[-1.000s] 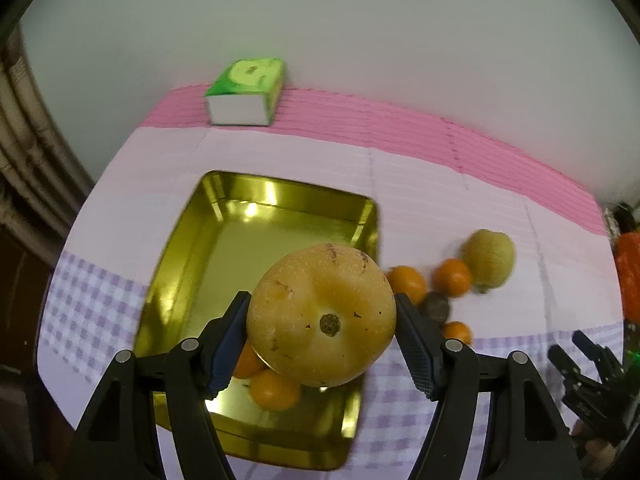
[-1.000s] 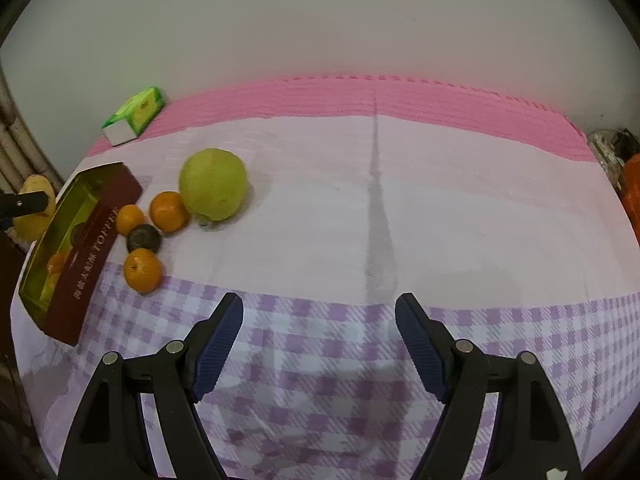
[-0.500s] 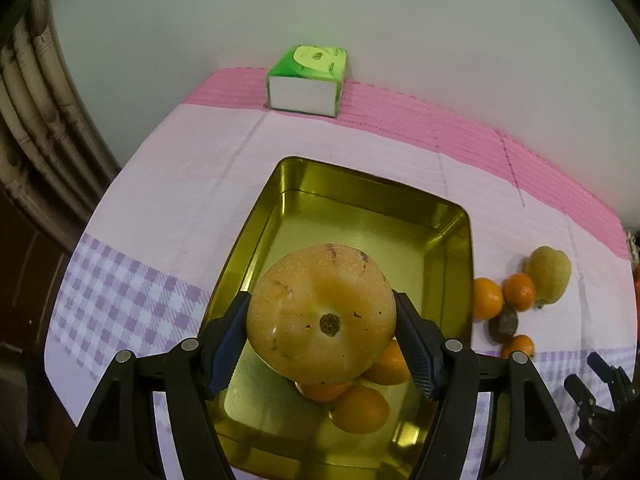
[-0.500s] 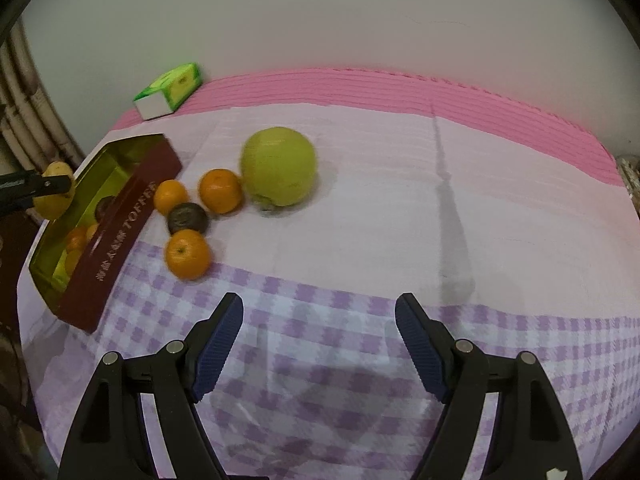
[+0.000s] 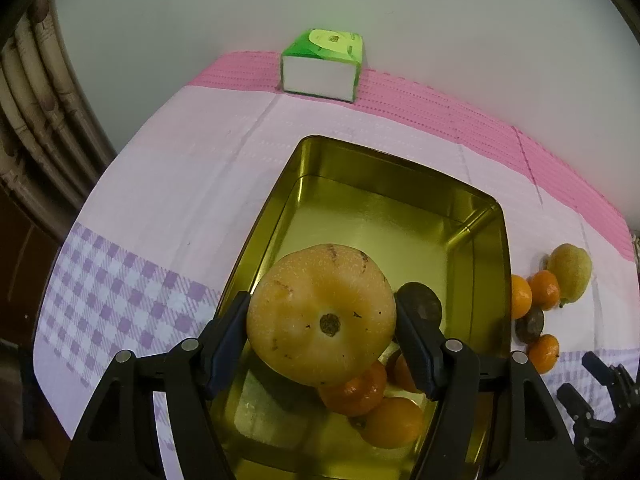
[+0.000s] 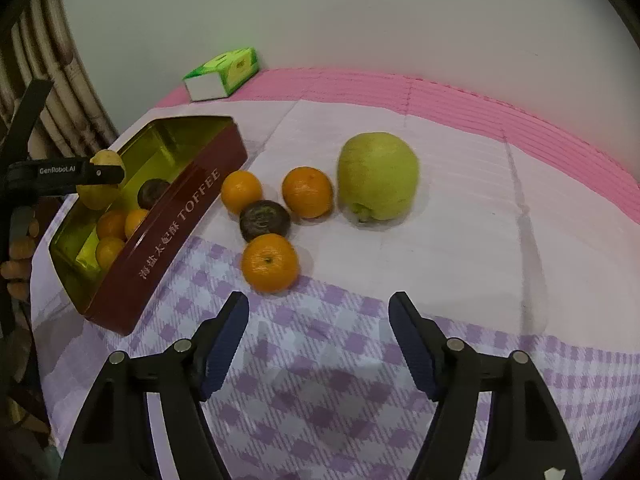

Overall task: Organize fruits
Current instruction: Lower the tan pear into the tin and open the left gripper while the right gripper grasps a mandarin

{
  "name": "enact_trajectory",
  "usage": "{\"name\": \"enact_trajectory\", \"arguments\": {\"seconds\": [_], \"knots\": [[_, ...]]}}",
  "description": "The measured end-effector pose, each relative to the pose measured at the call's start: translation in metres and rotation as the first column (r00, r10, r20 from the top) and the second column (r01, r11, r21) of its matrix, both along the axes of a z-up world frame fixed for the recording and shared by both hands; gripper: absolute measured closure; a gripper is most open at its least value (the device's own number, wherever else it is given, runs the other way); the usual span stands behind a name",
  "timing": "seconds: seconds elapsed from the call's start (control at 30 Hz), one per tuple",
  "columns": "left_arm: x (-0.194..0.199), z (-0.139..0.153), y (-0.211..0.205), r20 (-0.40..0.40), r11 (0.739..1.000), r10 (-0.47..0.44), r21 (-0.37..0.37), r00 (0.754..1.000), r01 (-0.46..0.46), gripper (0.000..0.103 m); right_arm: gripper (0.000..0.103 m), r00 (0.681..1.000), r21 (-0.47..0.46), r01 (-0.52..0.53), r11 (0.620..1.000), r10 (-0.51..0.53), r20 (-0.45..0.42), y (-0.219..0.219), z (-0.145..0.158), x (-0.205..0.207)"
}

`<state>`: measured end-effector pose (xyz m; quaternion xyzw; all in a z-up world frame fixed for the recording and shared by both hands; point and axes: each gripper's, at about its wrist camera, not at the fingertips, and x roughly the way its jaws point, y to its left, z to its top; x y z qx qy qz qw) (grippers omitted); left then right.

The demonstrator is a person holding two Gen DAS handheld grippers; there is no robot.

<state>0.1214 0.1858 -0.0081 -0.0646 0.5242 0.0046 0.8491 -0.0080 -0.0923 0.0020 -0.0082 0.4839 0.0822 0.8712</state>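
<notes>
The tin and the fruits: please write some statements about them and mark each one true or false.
1. The left gripper holds a yellow pear above the tin. True.
2. The right gripper holds an orange. False: it is open and holds nothing.
3. The tin has no fruit in it. False: oranges and a dark fruit lie inside.
4. The green pear lies on the cloth, outside the tin. True.
5. Three oranges lie on the cloth beside the tin. True.
</notes>
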Motion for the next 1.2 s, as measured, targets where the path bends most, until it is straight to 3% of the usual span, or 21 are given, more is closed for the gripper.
{"name": "enact_trajectory", "arguments": {"seconds": [0.6,1.2], "knots": [[0.006,-0.017,-0.001,-0.042,1.0,-0.008,0.006,0.999,0.008,0.033,0.04,0.999,-0.005,-0.048,0.999,0.048,-0.023,0.028,-0.016,0.029],[0.007,-0.026,-0.006,-0.067,1.0,-0.011,0.01,0.998,0.011,0.033,0.064,0.997,0.004,-0.052,0.999,0.053,-0.057,0.036,-0.029,0.036]]}}
